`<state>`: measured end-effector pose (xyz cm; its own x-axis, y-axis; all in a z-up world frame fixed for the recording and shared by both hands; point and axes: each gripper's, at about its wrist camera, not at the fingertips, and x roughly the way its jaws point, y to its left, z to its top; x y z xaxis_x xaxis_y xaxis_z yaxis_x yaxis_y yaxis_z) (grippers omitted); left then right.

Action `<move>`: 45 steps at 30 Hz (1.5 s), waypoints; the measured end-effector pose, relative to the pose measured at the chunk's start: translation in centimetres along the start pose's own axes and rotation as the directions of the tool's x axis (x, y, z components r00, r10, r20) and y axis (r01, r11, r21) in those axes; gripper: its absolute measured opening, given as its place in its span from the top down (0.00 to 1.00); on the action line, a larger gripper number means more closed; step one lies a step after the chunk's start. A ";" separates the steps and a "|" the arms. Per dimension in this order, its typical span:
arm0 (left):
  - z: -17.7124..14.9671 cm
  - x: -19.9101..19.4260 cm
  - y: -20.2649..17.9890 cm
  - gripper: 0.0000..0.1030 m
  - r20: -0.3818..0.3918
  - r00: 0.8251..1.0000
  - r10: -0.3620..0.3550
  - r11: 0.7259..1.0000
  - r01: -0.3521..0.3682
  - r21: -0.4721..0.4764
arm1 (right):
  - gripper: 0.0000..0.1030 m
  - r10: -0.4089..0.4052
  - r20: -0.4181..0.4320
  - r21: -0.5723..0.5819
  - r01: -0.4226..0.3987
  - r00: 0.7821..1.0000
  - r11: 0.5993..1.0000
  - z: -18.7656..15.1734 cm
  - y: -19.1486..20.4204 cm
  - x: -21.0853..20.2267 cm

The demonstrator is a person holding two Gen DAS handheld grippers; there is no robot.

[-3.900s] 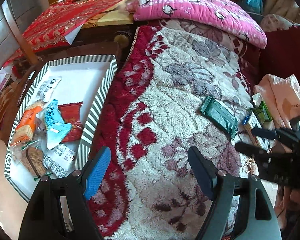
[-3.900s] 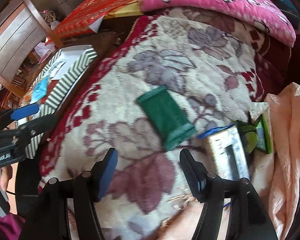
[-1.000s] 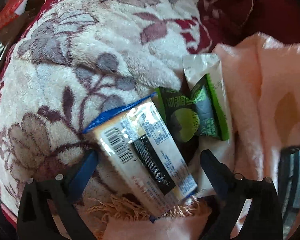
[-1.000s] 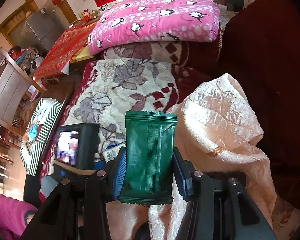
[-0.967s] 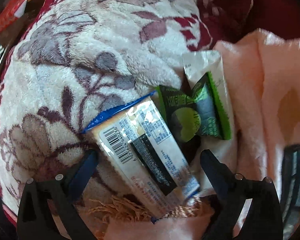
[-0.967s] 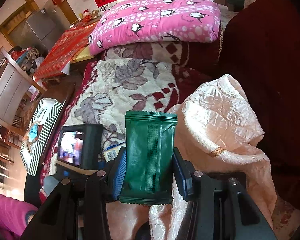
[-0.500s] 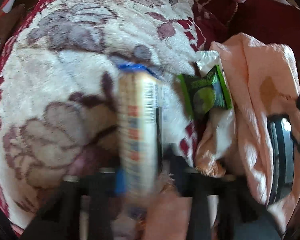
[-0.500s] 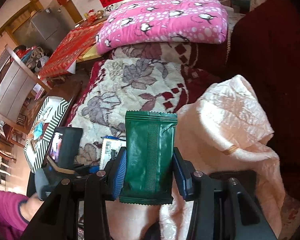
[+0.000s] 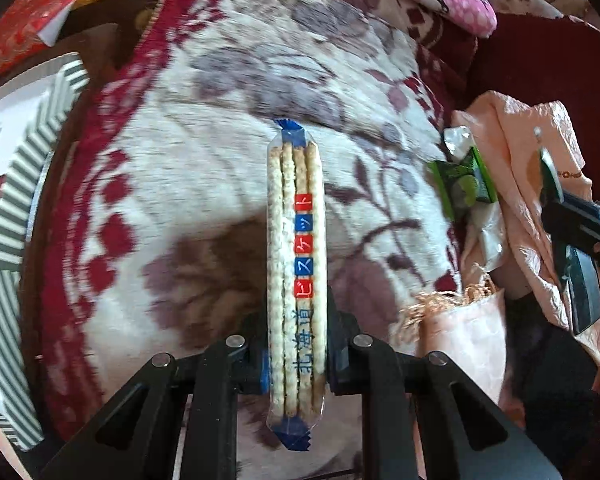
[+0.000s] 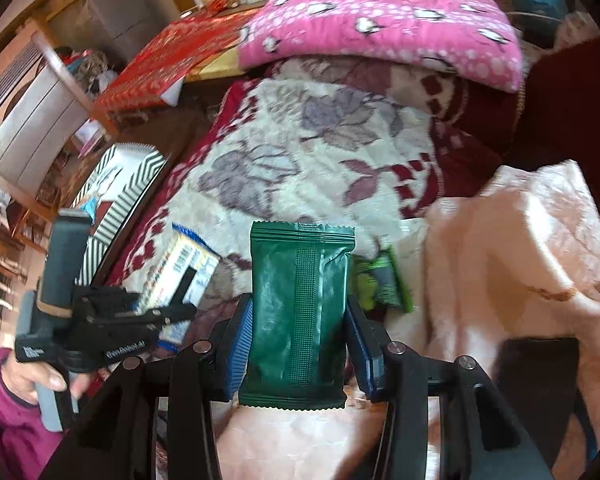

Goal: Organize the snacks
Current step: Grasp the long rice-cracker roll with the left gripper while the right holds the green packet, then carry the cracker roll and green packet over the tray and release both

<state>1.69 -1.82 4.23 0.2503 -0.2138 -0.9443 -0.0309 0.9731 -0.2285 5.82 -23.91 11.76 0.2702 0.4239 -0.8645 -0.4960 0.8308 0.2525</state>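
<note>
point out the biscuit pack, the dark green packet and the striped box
biscuit pack (image 9: 296, 264), left wrist view, middle of its clear side
dark green packet (image 10: 300, 312), right wrist view, centre back seam
striped box (image 9: 24, 184), left wrist view, its striped wall

1. The flowery blanket (image 9: 204, 184) is wide and bare in the middle, so a claw can pass over it.
2. The striped tray (image 9: 24, 184) sits just past the blanket's left edge, with snacks already inside.
3. The lime-green packet (image 9: 466, 184) lies at the blanket's right edge, touching the peach cloth (image 9: 528, 152).
4. That lumpy cloth blocks the right side.
5. The pink pillow (image 10: 380, 20) blocks the far end.
</note>
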 end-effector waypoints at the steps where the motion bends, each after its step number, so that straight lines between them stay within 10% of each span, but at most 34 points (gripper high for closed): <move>1: 0.0 -0.2 0.4 0.82 0.005 1.000 0.012 1.000 -0.012 0.002 | 0.54 0.010 -0.002 0.002 -0.010 1.000 1.000 -0.1 0.5 0.4; 22: -1.8 -6.0 8.0 0.82 0.134 0.975 0.179 0.983 -0.173 -0.057 | 0.54 0.136 -0.052 0.001 -0.136 0.989 0.991 0.1 10.4 8.2; 45: -2.0 -10.6 13.9 0.82 0.212 0.952 0.222 0.968 -0.188 -0.169 | 0.54 0.165 -0.097 -0.101 -0.175 0.981 0.979 3.4 18.1 11.2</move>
<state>-3.37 13.81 10.60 0.4366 0.0307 -0.8991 -0.2407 0.9670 -0.0839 2.69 -2.84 8.14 0.1030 0.5185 -0.8488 -0.6168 0.7028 0.3545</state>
